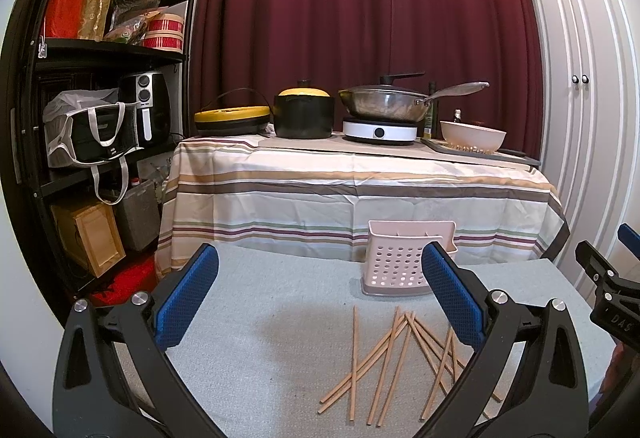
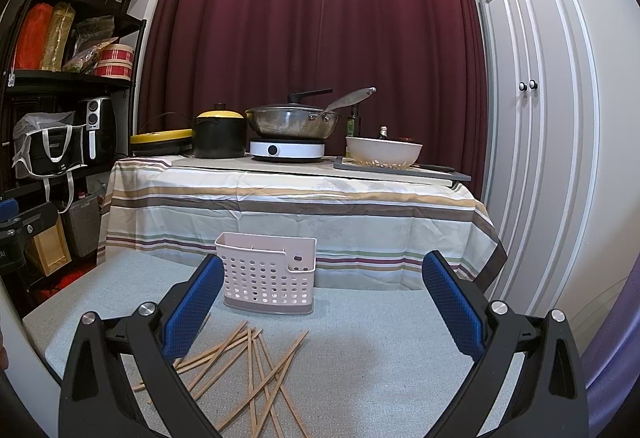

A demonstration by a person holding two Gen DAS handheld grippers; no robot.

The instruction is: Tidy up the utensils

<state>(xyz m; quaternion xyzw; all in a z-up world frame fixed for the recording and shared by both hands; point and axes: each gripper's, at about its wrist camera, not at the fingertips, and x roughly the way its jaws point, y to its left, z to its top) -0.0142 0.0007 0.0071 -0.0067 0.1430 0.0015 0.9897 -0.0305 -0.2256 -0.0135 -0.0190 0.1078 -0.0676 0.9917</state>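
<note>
Several wooden chopsticks (image 1: 394, 358) lie scattered and crossed on the grey-green mat (image 1: 260, 338). Behind them stands a pink perforated utensil holder (image 1: 396, 266), upright and seemingly empty. My left gripper (image 1: 320, 290) is open and empty, hovering above the mat to the left of the pile. In the right wrist view the chopsticks (image 2: 248, 370) lie at lower left and the holder (image 2: 268, 274) behind them. My right gripper (image 2: 322, 298) is open and empty, to the right of the pile. The right gripper also shows in the left wrist view (image 1: 608, 290).
Behind the mat is a table with a striped cloth (image 1: 352, 198) carrying a yellow-lidded pot (image 1: 304, 114), a wok on a white cooker (image 1: 384, 106) and a white bowl (image 1: 472, 134). A black shelf unit (image 1: 100, 110) stands left; white cupboard doors (image 2: 536, 118) right.
</note>
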